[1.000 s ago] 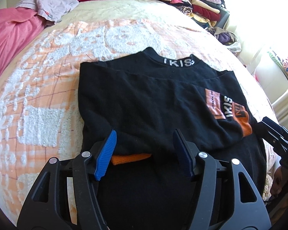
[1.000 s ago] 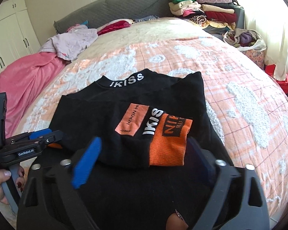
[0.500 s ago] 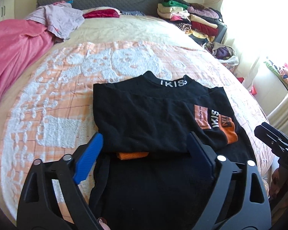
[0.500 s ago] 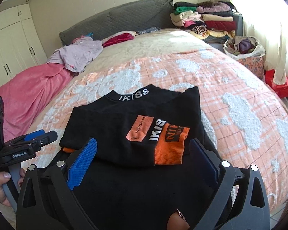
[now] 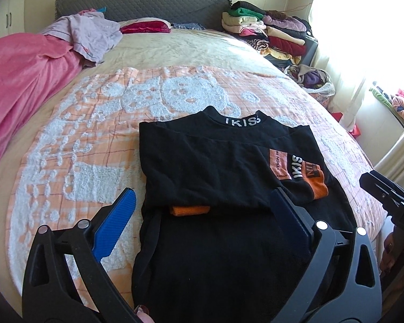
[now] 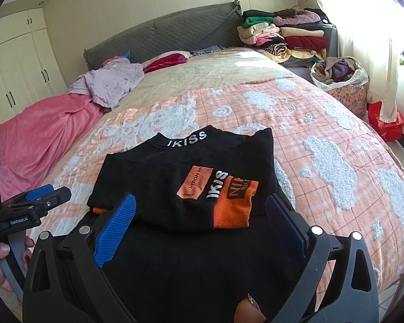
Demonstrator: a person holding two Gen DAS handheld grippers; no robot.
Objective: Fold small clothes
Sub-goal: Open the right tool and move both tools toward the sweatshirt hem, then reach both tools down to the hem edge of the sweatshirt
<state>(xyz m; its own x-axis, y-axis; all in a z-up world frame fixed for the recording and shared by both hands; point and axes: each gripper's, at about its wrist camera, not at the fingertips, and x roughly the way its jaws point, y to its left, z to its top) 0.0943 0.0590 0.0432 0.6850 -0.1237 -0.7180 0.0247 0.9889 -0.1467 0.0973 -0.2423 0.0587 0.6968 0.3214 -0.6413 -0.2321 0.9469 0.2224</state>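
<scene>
We see both grippers held above the near edge of the bed, each tilted down and forward over a black sweatshirt (image 5: 210, 167). The left gripper (image 5: 202, 210) has just been opening its jaws and now stands wide, its blue pad (image 5: 115, 220) off to the left over the orange-and-white blanket (image 5: 67, 148) and the other finger over the black cloth; nothing is pressed between them, and the garment lies flat beneath. In the right wrist view a hand (image 6: 0, 261) holds that left tool's grip at the lower left. The right gripper (image 6: 202, 212) is likewise spread wide and holds nothing, its fingers standing at either side of the folded sleeve with the orange cuff (image 6: 234, 207). The sweatshirt lies on the blanket with its collar, lettered IKISS, pointing away toward the grey headboard (image 5: 148, 0); its long axis runs from us toward the headboard, and both sleeves are folded across the body. A second orange cuff (image 5: 190, 210) peeks from under the fold's near edge.
</scene>
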